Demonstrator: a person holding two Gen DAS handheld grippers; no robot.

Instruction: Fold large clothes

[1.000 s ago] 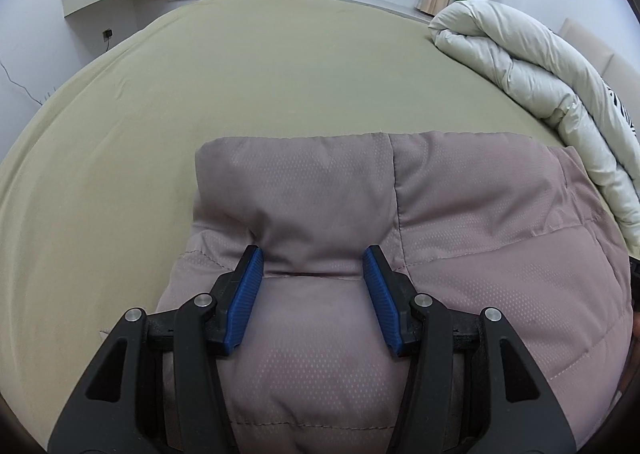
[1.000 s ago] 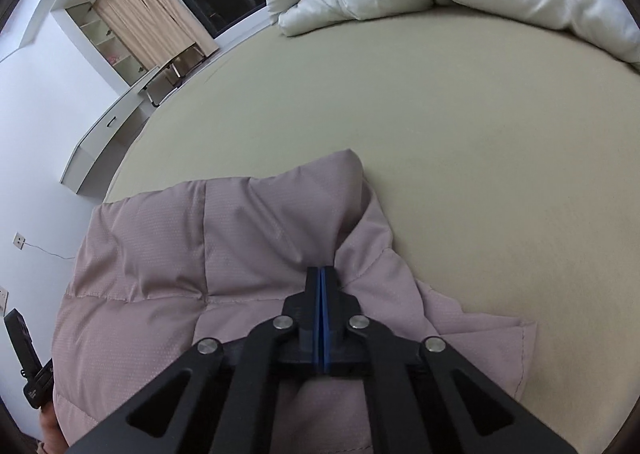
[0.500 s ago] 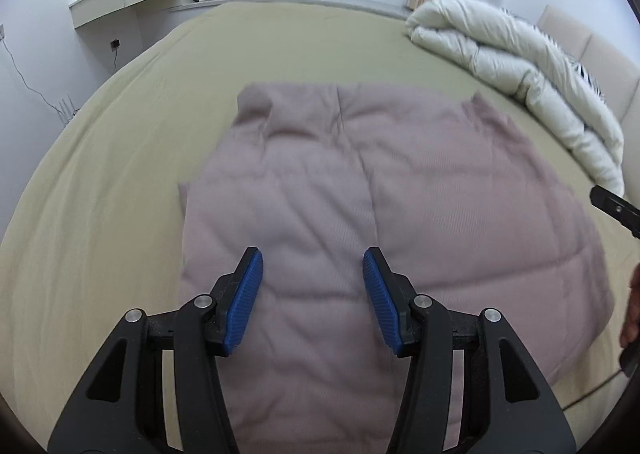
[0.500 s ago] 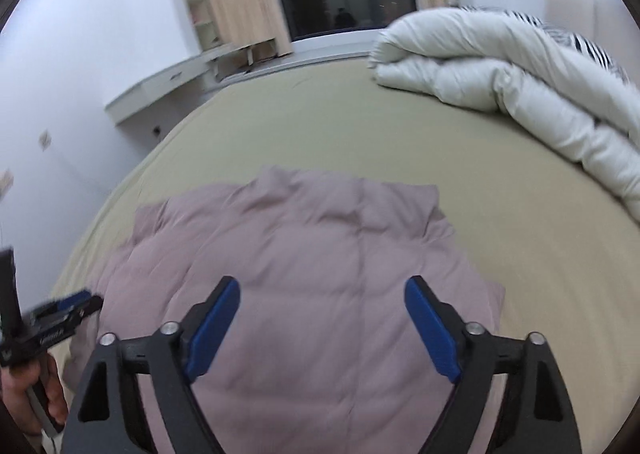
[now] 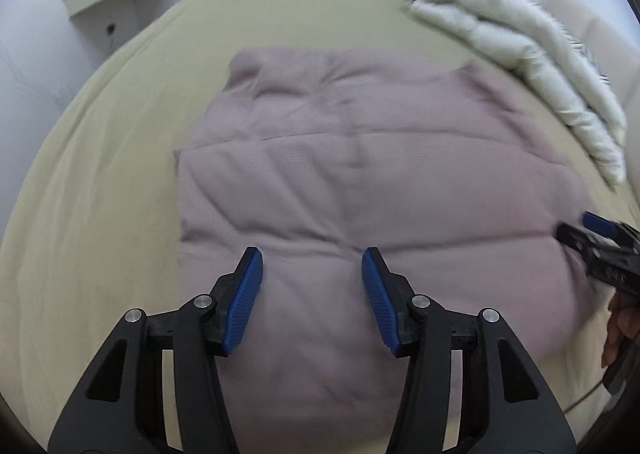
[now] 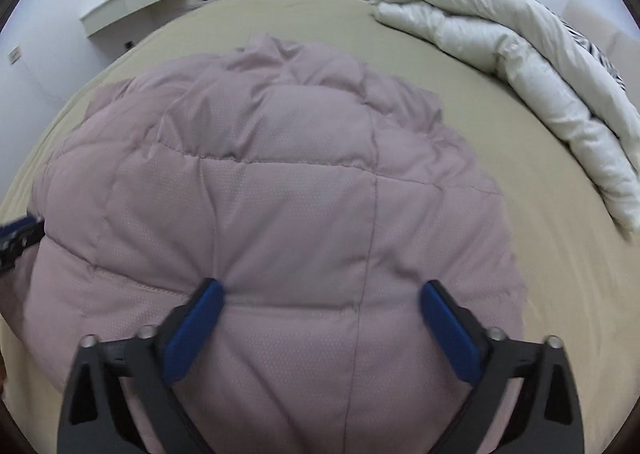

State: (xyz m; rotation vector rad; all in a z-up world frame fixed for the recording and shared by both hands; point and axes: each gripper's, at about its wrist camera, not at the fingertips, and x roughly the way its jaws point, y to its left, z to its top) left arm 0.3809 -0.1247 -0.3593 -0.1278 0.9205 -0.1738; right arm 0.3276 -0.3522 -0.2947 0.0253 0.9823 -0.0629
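A beige bed [image 5: 100,182] is carrying the mauve quilted garment [image 5: 360,182], lying folded mid-mattress with bare sheet around it. A white duvet [image 6: 520,66] is bunching along the right. Both the left gripper [image 5: 312,294] and right gripper [image 6: 320,318] are hovering above, fingers spread, gripping nothing.

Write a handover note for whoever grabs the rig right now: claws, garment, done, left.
Left claw: open, empty, above the near part of the mauve quilted garment.
Right claw: open wide, empty, over the same garment.
Garment lies in a compact, puffy stack on the tan bed sheet; white duvet sits apart at the right.
Done: appears folded over at least once.
Left: probably tidy the rumpled far edge, maybe one more fold.
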